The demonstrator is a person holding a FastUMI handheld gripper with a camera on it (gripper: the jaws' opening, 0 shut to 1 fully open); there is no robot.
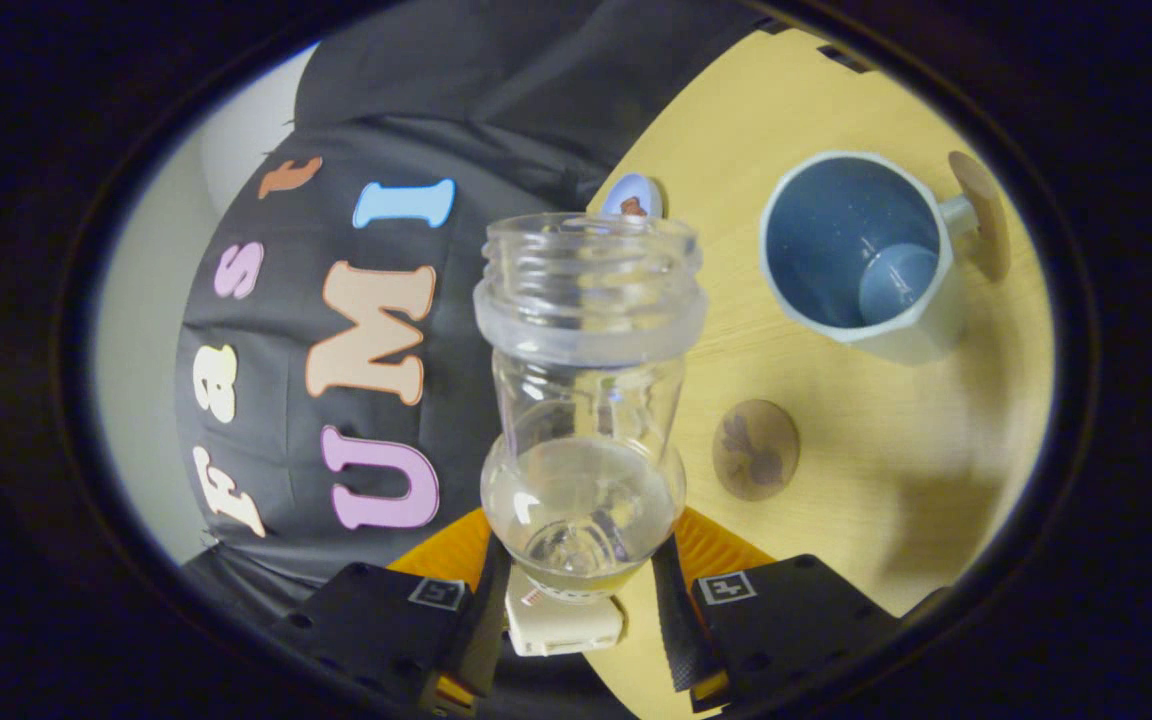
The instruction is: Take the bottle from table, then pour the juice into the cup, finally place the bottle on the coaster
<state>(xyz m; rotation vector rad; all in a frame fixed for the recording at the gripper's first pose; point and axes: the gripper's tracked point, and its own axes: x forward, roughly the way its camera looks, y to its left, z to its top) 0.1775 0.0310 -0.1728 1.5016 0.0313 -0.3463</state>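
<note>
- Our gripper clamps the clear bottle, both fingers pressing its base.
- We see the cup beyond, the coaster nearer.

A pale wooden tabletop with fine grain carries soft shadows near its closer edge. Past its far edge hangs the booth's dark grey cloth wall, creased in broad folds. Beyond the cloth's side a plain, off-white wall shows, evenly and dimly lit.
</note>
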